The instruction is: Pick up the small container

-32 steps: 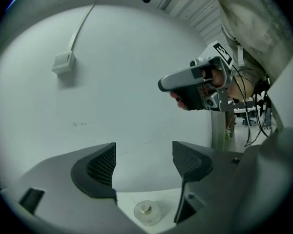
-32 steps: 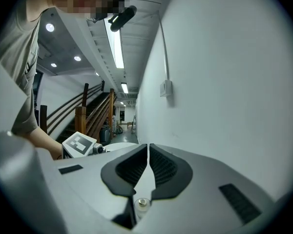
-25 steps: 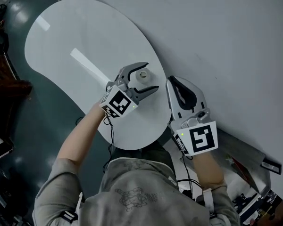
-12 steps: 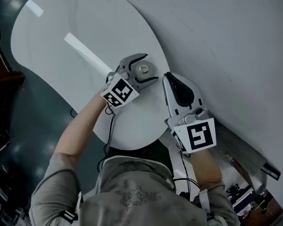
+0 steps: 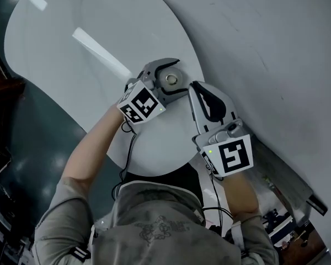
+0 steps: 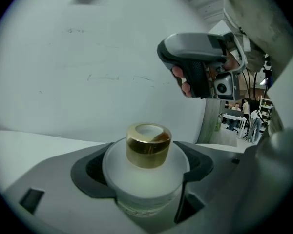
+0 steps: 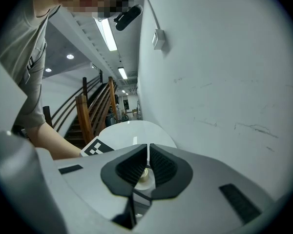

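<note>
Count: one small container, two grippers, one counter.
Look: frosted white round body, shiny gold collar.
Left gripper: closed on the small container, at the counter's edge.
Right gripper: closed, empty.

count across the three views: small container x1, carrying gold cap x1. grippers x2: left gripper, right gripper. marker cubes x2, one per gripper: left marker cube, right marker cube. white surface x1. person x1, bare forearms x2 in head view. wall box x1 and wooden staircase x1 in right gripper view, ceiling strip lights x2 there too
</note>
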